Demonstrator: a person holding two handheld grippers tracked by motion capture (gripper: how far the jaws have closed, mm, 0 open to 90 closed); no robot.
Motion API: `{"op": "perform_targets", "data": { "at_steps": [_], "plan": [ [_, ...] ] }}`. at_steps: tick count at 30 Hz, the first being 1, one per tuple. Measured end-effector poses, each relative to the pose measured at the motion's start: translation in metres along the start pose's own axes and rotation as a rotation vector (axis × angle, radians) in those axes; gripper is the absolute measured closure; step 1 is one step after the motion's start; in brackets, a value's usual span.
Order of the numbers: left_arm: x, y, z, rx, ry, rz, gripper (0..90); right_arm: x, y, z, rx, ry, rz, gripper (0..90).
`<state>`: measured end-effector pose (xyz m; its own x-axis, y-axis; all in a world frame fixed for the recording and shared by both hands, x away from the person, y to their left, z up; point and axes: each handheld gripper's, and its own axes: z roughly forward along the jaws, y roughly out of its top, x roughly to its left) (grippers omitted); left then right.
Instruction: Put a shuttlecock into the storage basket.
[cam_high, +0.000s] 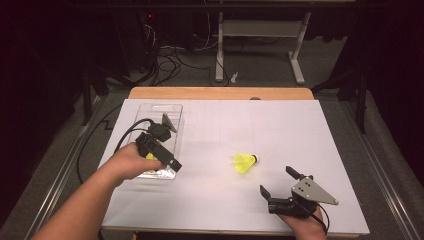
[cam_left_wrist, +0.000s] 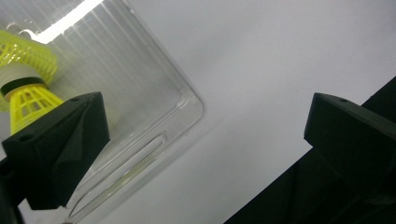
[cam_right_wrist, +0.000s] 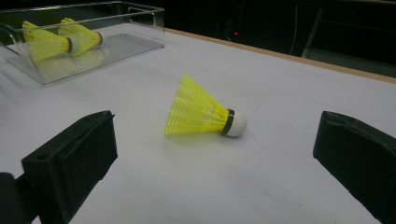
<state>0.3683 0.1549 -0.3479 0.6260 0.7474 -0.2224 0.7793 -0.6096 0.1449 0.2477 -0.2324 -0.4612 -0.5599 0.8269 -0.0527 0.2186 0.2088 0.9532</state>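
A yellow shuttlecock (cam_high: 244, 163) (cam_right_wrist: 203, 112) with a white cork tip lies on its side on the white mat, right of centre. My right gripper (cam_high: 276, 180) (cam_right_wrist: 215, 140) is open just short of it, low near the table's front edge, with the shuttlecock in line between its jaws but untouched. A clear plastic tray (cam_high: 172, 111) (cam_left_wrist: 140, 93) (cam_right_wrist: 116, 46) sits at the left with two more yellow shuttlecocks (cam_left_wrist: 25, 93) (cam_right_wrist: 51, 42) in it. My left gripper (cam_high: 160, 150) (cam_left_wrist: 205, 121) hangs open over the tray's near corner, holding nothing.
The white mat (cam_high: 250, 125) covers most of a wooden tabletop (cam_high: 220, 93). Beyond the far edge are table legs and cables on a dark floor. A black cable (cam_high: 131, 127) loops from the left gripper across the tray's left side.
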Motion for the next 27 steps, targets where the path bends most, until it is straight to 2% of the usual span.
{"op": "perform_targets", "data": {
  "at_steps": [21, 27],
  "plan": [
    [-0.039, 0.034, 0.022, 0.024, -0.029, 0.102, 0.8, -0.003, -0.002, -0.008, -0.005, -0.018, 0.016, 0.2],
    [-0.047, 0.040, 0.029, 0.029, -0.035, 0.115, 0.7, -0.002, -0.003, -0.009, -0.005, -0.016, 0.016, 0.2]
  ]
}}
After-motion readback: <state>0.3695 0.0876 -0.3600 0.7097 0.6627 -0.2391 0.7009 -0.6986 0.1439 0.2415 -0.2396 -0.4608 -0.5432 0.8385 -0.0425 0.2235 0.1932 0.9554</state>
